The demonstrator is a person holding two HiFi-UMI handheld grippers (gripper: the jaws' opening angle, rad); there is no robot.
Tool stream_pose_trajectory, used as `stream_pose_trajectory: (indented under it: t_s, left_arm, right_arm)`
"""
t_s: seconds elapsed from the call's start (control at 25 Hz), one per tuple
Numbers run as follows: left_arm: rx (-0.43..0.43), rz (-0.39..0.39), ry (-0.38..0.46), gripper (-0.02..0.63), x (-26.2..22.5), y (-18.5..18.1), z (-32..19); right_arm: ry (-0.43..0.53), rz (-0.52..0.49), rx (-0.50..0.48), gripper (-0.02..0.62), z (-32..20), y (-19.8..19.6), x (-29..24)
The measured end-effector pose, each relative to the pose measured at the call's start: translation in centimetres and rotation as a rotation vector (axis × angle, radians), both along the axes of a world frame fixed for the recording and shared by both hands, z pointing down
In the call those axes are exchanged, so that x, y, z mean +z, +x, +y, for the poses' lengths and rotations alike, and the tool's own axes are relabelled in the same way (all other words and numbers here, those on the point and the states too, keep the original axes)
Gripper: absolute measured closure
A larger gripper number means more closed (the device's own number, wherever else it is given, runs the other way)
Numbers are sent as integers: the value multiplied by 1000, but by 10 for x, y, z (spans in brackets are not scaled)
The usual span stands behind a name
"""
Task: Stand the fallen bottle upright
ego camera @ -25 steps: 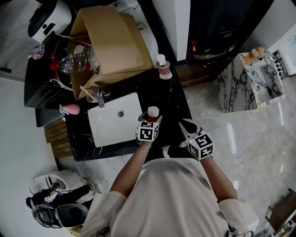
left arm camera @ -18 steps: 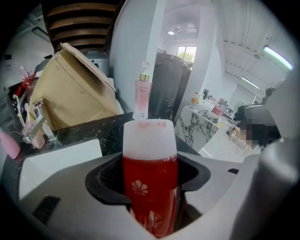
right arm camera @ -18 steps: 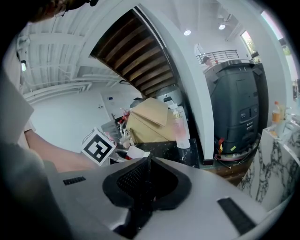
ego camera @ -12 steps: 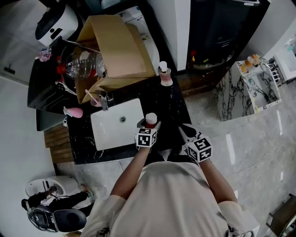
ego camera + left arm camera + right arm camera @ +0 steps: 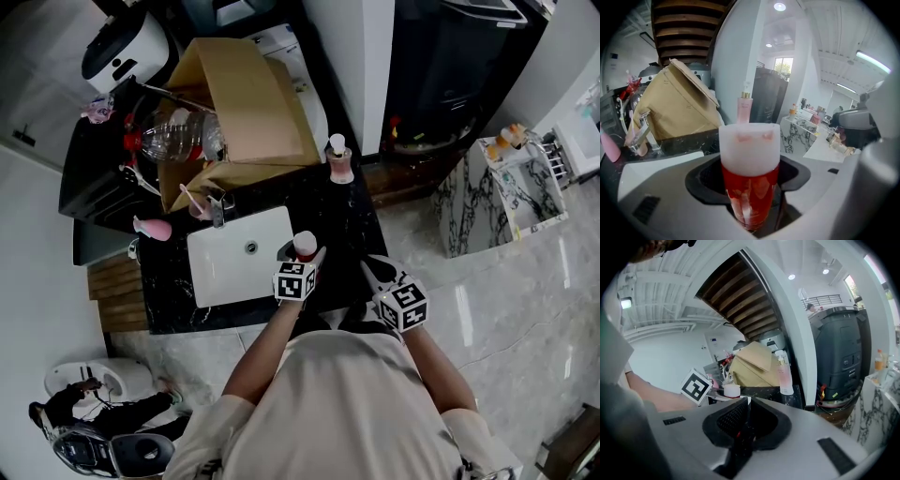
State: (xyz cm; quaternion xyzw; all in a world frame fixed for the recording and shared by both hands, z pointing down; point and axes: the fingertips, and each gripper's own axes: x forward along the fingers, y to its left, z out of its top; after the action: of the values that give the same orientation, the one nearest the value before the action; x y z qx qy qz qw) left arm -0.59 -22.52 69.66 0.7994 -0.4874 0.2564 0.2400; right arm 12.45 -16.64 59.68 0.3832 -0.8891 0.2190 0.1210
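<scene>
1. Bottle [image 5: 750, 185]: small, with a clear body full of red liquid under a frosted white cap [image 5: 749, 147]. It stands cap-up between my left fingers, over the dark tabletop [image 5: 342, 225] just beside the front right corner of the white sink [image 5: 230, 258]. I cannot tell whether its base rests on the tabletop or hangs just above it.
2. Left gripper [image 5: 751, 206]: my fingers are clamped on the red body below the cap, one dark pad on each side.
3. Handling, as I judge it:
   - The wall looks stiff and smooth, so it is likely slippery under the pads.
   - The liquid gives it some weight for its size.
   - The base is narrow, so it could tip if let go while tilted.
   - The best hold is on the body, where I have it, not on the cap, which might pull off.
   - It should be set down flat and clear of the sink's rim before my fingers part.
4. Right gripper [image 5: 740, 427]: my fingers are together with nothing between them. It is held at the tabletop's front right, apart from the bottle.
5. Further out:
   - A pink pump bottle [image 5: 339, 164] stands upright at the back of the tabletop.
   - A faucet [image 5: 217, 208] sits behind the sink.
   - An open cardboard box [image 5: 248, 103] leans beyond the faucet.
   - A large clear plastic bottle [image 5: 178, 136] lies beside the box.
</scene>
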Motion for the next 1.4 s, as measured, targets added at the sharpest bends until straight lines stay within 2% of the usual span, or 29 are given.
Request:
stream_pose_trajectory:
  t_s: [0.4, 0.64, 1.0, 1.4]
  left_arm:
    - [18, 30, 108, 314, -10, 2, -7]
    - [59, 29, 194, 314, -18, 6, 3]
    - [87, 48, 246, 313, -20, 1, 18]
    - [125, 20, 258, 305, -16, 9, 30]
  right_arm:
    - [-4, 17, -5, 554, 5, -3, 4]
    - [-13, 18, -3, 554, 5, 0, 7]
    - [-18, 20, -18, 554, 3, -1, 10]
    - [-25, -4, -27, 554, 6, -8, 12]
